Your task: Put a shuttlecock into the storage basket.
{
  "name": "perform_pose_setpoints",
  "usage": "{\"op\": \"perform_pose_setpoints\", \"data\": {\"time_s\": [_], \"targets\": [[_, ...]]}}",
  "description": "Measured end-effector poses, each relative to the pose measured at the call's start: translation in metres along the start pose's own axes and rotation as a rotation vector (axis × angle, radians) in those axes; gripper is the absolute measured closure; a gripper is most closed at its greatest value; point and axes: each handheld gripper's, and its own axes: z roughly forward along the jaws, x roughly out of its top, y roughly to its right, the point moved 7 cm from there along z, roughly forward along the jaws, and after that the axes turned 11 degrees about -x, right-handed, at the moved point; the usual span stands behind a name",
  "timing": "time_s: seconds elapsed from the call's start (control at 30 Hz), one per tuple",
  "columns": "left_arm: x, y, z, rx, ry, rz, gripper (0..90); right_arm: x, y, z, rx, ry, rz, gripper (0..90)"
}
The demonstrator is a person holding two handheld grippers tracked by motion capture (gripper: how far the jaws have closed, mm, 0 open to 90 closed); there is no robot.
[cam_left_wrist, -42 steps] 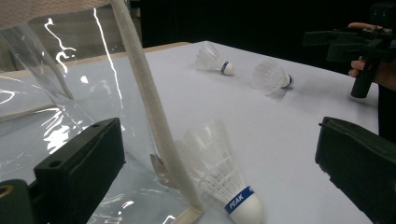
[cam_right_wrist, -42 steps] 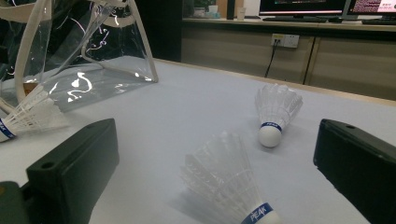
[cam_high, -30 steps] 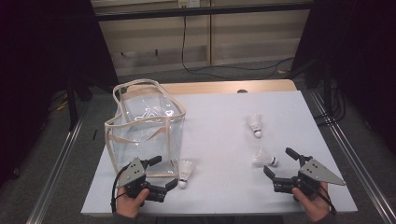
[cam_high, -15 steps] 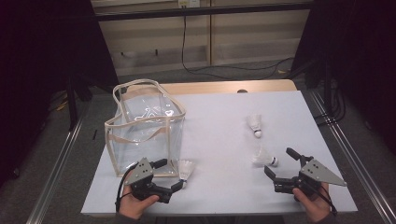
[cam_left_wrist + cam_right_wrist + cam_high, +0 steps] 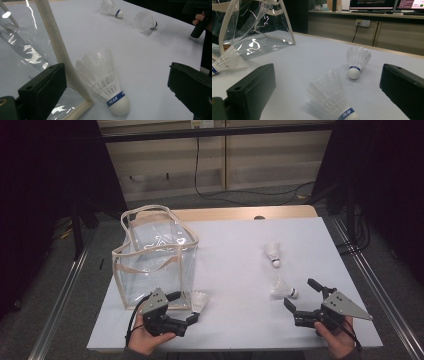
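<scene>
From above, the left tool [image 5: 189, 307] is spread wide around a shuttlecock [image 5: 199, 301] lying on the bench [image 5: 240, 250] beside the clear bag [image 5: 155, 255].

Left gripper view: shuttlecock between the jaws, untouched.

Right gripper view: the right tool [image 5: 329, 95] gapes around another shuttlecock [image 5: 332, 100].

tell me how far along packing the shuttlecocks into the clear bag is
Nothing looks packed yet: the clear bag seems empty. In hand: the left gripper is open around the near shuttlecock beside the bag, not yet gripping. Left: two shuttlecocks lie on the table ahead of the open right gripper.
</scene>
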Motion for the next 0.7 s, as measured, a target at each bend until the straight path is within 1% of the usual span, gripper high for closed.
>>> {"op": "perform_pose_setpoints", "data": {"time_s": [0.07,0.1,0.2,0.33,0.5,0.53,0.57,0.6,0.63,0.7], "targets": [[0.0003,0.0000,0.0001,0.000,-0.002,-0.001,2.3,-0.0002,0.0004,-0.0003,-0.003,0.000,0.000,0.3],[0.0006,-0.0001,0.0002,0.002,-0.004,-0.010,2.5,-0.0004,0.0005,-0.0003,-0.004,-0.001,0.000,0.3],[-0.0004,0.0000,0.0004,-0.004,-0.017,-0.012,4.3,-0.0006,0.0006,-0.0003,-0.005,-0.002,0.000,0.3],[-0.0015,0.0000,0.0006,-0.016,-0.021,-0.043,5.7,-0.0002,0.0003,-0.0003,-0.003,0.001,-0.001,0.3],[-0.0027,-0.0005,0.0001,-0.019,-0.031,-0.061,9.8,-0.0004,0.0002,-0.0002,-0.004,-0.001,0.001,0.3],[-0.0031,-0.0007,0.0002,-0.029,-0.034,-0.071,10.4,-0.0004,0.0002,-0.0002,-0.003,-0.001,0.000,0.3],[-0.0031,-0.0007,0.0002,-0.029,-0.034,-0.071,10.8,-0.0004,0.0002,-0.0002,-0.004,0.000,0.000,0.3],[-0.0043,0.0004,0.0008,-0.037,-0.051,-0.077,11.6,-0.0004,0.0004,-0.0002,-0.004,0.000,0.000,0.3],[-0.0048,0.0009,0.0013,-0.037,-0.060,-0.075,12.6,-0.0004,0.0007,-0.0003,-0.005,-0.001,-0.001,0.3],[-0.0057,0.0031,0.0029,-0.052,-0.080,-0.074,13.8,-0.0003,0.0011,-0.0001,-0.005,0.001,-0.001,0.3]]}}
